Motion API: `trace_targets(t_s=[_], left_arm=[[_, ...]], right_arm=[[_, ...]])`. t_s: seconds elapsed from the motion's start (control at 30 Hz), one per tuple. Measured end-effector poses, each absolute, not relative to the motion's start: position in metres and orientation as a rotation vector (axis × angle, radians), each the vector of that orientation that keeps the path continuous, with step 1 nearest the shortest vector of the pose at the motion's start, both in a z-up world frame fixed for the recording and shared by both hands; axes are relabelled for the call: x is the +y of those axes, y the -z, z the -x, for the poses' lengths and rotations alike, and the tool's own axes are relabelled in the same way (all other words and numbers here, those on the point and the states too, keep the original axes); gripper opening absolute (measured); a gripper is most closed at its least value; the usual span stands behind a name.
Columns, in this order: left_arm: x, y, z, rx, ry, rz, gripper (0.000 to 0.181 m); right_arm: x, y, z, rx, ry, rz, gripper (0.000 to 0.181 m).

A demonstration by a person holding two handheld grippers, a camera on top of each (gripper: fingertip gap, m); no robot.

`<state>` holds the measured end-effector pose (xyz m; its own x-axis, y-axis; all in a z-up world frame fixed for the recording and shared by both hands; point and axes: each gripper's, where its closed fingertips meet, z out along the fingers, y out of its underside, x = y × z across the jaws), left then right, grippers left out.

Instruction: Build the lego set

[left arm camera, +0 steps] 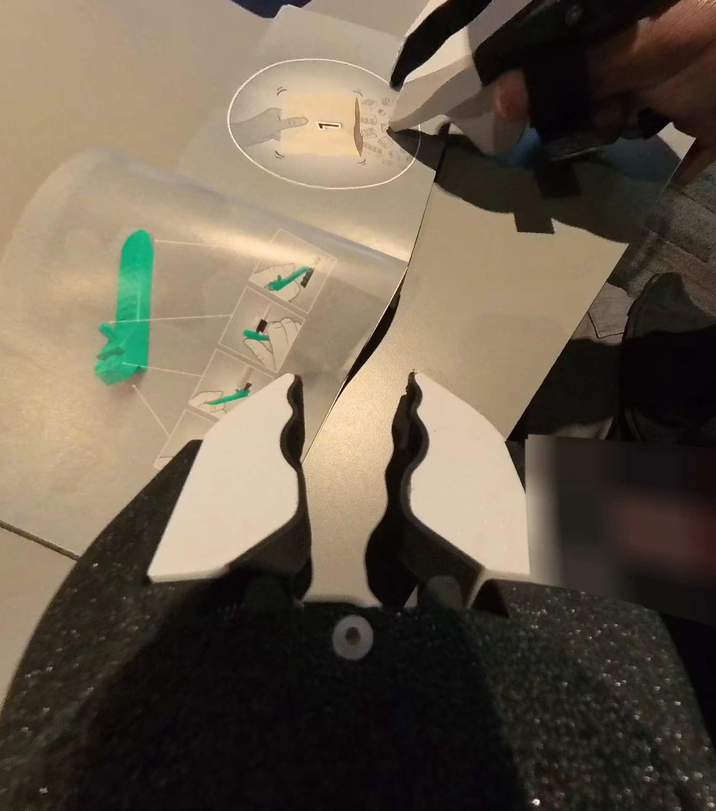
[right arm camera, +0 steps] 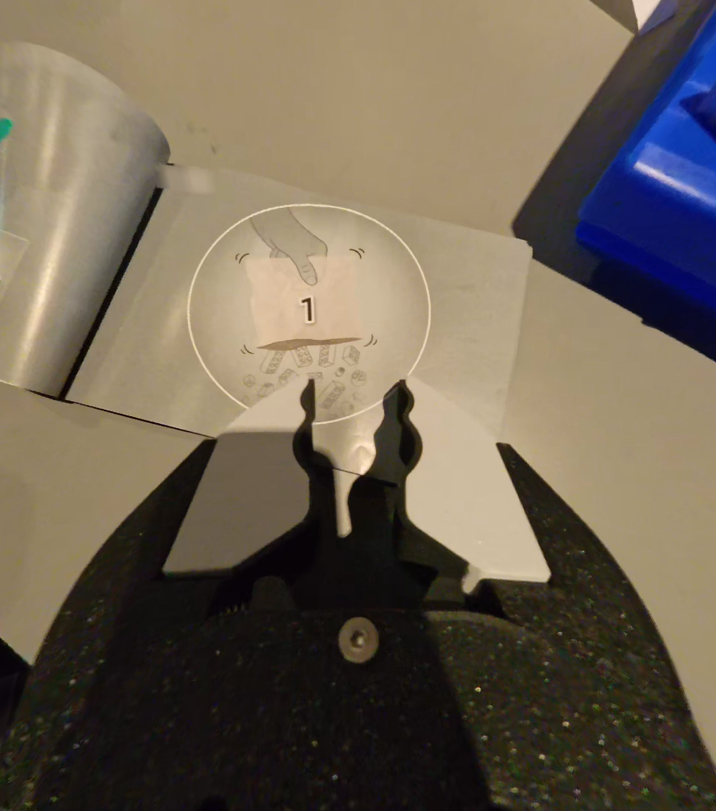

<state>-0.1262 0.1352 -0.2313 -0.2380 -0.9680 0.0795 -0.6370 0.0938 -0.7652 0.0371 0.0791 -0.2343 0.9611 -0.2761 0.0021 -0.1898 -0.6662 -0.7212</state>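
Note:
The instruction booklet lies open on the pale table. One page shows a printed green tool, the other a white circle drawing of a bag spilling bricks. My left gripper is open, its fingers over the edge of a blank grey page that stands lifted off the booklet. My right gripper is open and empty, low over the circle drawing. It also shows in the left wrist view, one fingertip touching that page. The green-tool page curls upward at the left. No loose bricks are in view.
A blue plastic bin stands at the far right of the table. A hand holds the right gripper. Dark clothing and grey fabric lie beyond the table's right edge. A thin cable crosses the table at the left. Tip to tip, the grippers are about 20 cm apart. The circle drawing is closer to my right gripper, around 4 cm from its tips; the left tips are 15 cm off. Look for it in the left wrist view too.

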Motion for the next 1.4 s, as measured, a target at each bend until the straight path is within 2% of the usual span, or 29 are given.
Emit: trace_targets(t_s=[0.13, 0.3, 0.5, 0.73, 0.93, 1.07, 1.23, 1.4], left_arm=[[0.135, 0.231, 0.126, 1.923, 0.982, 1.568, 0.045], [0.135, 0.230, 0.127, 1.921, 0.985, 1.566, 0.044], [0.135, 0.230, 0.127, 1.922, 0.981, 1.563, 0.043], [0.134, 0.230, 0.127, 1.923, 0.981, 1.560, 0.043], [0.135, 0.230, 0.127, 1.919, 0.983, 1.560, 0.043], [0.135, 0.230, 0.127, 1.916, 0.984, 1.561, 0.043], [0.135, 0.229, 0.127, 1.911, 0.995, 1.563, 0.043], [0.135, 0.228, 0.127, 1.906, 1.009, 1.564, 0.043]], right_arm=[[0.080, 0.228, -0.040, 0.325, 0.176, 2.276, 0.063], [0.075, 0.233, -0.048, 0.391, 0.218, 2.304, 0.077], [0.077, 0.236, -0.043, 0.384, 0.182, 2.328, 0.065], [0.078, 0.235, -0.037, 0.353, 0.163, 2.322, 0.042], [0.078, 0.235, -0.036, 0.354, 0.149, 2.321, 0.034], [0.080, 0.234, -0.029, 0.336, 0.101, 2.319, 0.019], [0.082, 0.234, -0.025, 0.316, 0.088, 2.320, 0.019], [0.081, 0.232, -0.026, 0.316, 0.134, 2.307, 0.049]])
